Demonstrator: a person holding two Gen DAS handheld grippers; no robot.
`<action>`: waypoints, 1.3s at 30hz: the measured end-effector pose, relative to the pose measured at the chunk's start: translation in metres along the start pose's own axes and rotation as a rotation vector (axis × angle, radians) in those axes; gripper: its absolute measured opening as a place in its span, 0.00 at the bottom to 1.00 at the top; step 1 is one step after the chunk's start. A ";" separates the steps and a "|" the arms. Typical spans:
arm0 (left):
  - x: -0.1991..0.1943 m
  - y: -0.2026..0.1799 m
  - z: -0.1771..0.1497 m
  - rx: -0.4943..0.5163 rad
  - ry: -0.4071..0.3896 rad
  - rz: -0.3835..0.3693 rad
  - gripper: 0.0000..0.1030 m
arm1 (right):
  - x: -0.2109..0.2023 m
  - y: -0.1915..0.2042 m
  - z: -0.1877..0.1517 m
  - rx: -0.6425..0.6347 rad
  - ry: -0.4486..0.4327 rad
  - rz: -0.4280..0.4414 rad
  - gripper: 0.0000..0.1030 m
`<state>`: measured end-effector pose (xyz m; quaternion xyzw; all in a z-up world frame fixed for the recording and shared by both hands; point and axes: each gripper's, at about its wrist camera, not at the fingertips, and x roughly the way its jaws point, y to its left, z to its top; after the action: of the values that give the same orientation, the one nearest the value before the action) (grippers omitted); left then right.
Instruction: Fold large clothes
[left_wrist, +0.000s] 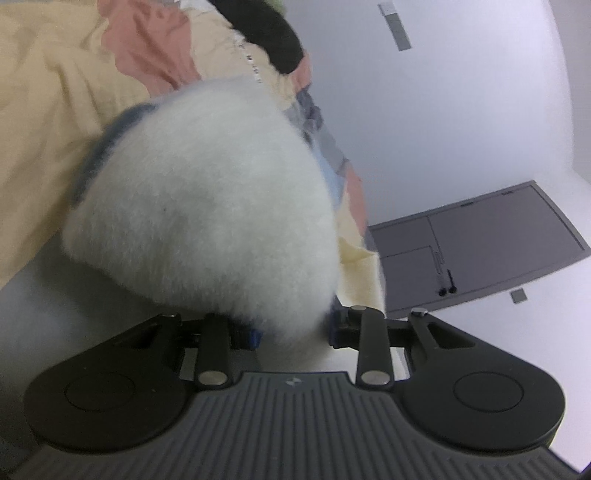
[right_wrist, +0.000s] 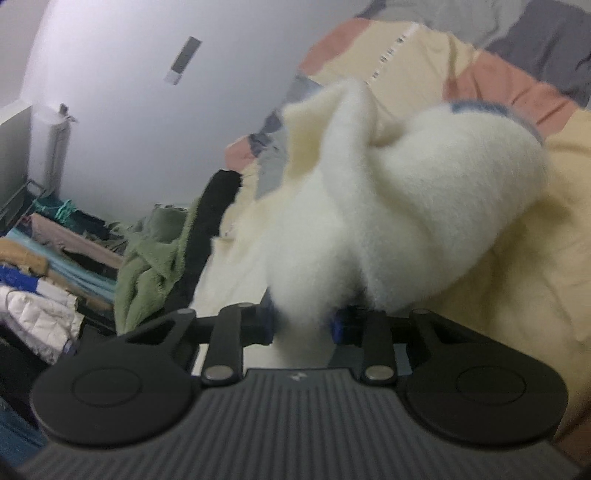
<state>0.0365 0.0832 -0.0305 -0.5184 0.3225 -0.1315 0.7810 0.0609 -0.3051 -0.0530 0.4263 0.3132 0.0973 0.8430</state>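
Gripping a bunched fold of the white fleece garment (left_wrist: 207, 206), the left tongs (left_wrist: 295, 328) have their blue-padded tips pressed into the fluffy fabric from either side, the tips largely buried in the pile. The right tongs (right_wrist: 303, 321) are likewise closed on the same fleece (right_wrist: 388, 206), a narrow neck of it squeezed between the pads and running back toward the camera.

Both tongs look tilted upward, since wall and ceiling fill a large part of each view; the exact angle cannot be told. In the left wrist view the fleece balloons out ahead of the tongs as a rounded mass, its long axis running from the grip up and to the left, with a blue trim band (left_wrist: 107, 147) along its far left edge. In the right wrist view the garment rises from the grip and spreads up and right, one flap peaking upward near the middle, the blue trim at the upper right.

Behind the fleece lies a pale yellow bedcover (left_wrist: 48, 110) with pink and grey patches. A green blanket (right_wrist: 151, 254) is heaped to the left in the right wrist view, beside stacked clothes (right_wrist: 40, 280). A grey door (left_wrist: 480, 243) shows in the left wrist view
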 end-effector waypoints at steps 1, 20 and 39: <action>-0.009 -0.003 -0.004 0.004 0.002 -0.007 0.35 | -0.007 0.002 -0.002 -0.012 -0.002 0.007 0.30; -0.032 -0.009 -0.017 0.015 0.124 0.003 0.66 | -0.046 0.009 -0.017 -0.034 0.090 0.002 0.62; 0.070 -0.076 0.068 0.478 0.007 0.075 0.70 | 0.039 0.064 0.057 -0.295 -0.020 0.006 0.58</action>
<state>0.1427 0.0621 0.0287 -0.3060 0.3040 -0.1767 0.8847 0.1324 -0.2863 0.0042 0.2998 0.2857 0.1405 0.8993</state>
